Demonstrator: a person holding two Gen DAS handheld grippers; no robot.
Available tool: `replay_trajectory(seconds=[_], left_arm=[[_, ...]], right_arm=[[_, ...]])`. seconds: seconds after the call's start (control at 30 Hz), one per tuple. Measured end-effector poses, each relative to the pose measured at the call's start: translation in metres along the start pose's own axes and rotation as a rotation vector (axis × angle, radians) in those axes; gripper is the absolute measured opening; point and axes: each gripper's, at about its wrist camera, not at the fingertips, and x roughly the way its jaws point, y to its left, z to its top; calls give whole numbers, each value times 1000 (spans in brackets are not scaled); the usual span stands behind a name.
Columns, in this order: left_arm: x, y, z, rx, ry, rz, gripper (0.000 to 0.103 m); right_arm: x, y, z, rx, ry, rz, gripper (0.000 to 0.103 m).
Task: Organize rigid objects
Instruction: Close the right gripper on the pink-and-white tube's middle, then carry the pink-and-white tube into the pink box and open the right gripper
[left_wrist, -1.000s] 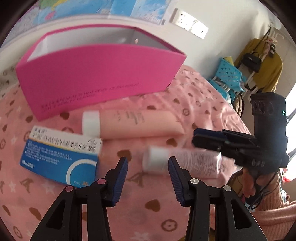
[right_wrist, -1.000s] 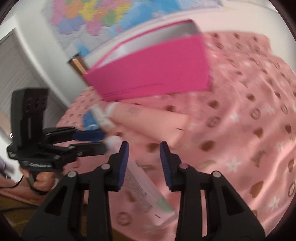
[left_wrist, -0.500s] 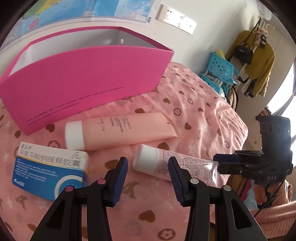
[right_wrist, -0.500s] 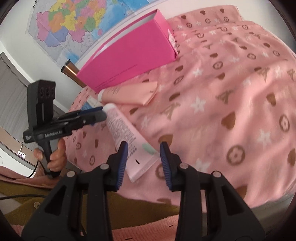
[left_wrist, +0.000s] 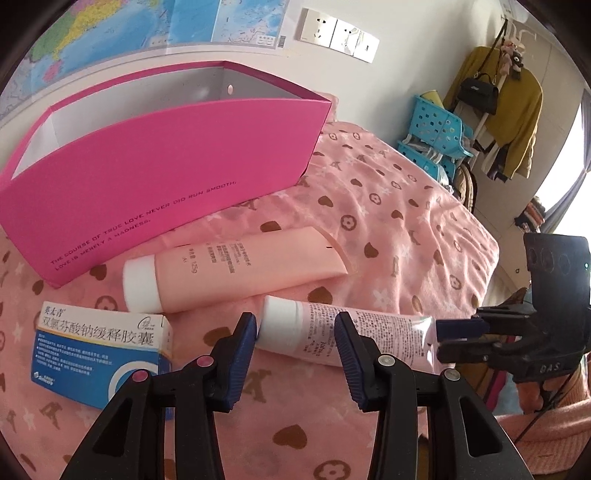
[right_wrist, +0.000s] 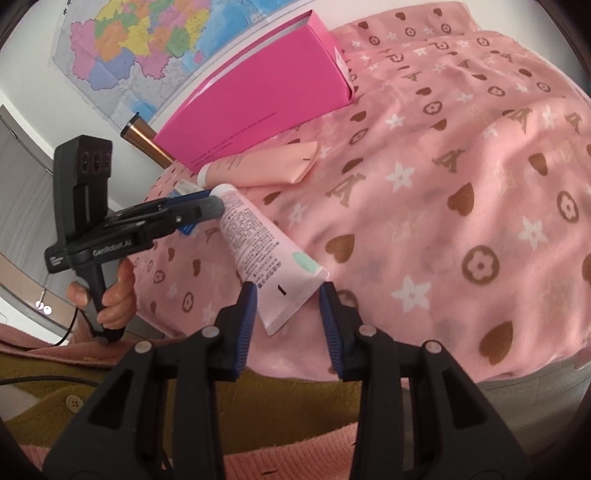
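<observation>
While the pale pink cream tube (left_wrist: 332, 338) lies flat on the pink patterned cloth (right_wrist: 461, 166), both tools sit at its ends: the left gripper (left_wrist: 295, 345) has its fingers spread around the white cap end, and the right gripper (right_wrist: 286, 314) has its fingers spread on either side of the crimped tail, neither visibly squeezing. Just beyond the tube lies a larger peach tube (left_wrist: 236, 269), nearly touching it; a blue-and-white medicine box (left_wrist: 99, 354) rests to the left, and the open magenta box (left_wrist: 159, 177) stands behind. Closing on the thin flat crimp may let the tube slip or pivot. A lift from the rounded cap could roll it against the peach tube and push that one aside.
</observation>
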Motion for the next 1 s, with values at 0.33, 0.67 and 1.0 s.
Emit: replay_trajectory(seconds=[0.33, 0.67, 1.0], left_arm=[[-4, 8, -4, -66, 5, 13, 45], [-21, 19, 0, -133, -41, 28, 45], [-47, 25, 30, -136, -134, 32, 46]], right_arm=[[5, 8, 22, -24, -61, -65, 38], [10, 24, 53, -113, -104, -89, 38], [-1, 54, 94, -236, -182, -50, 34]])
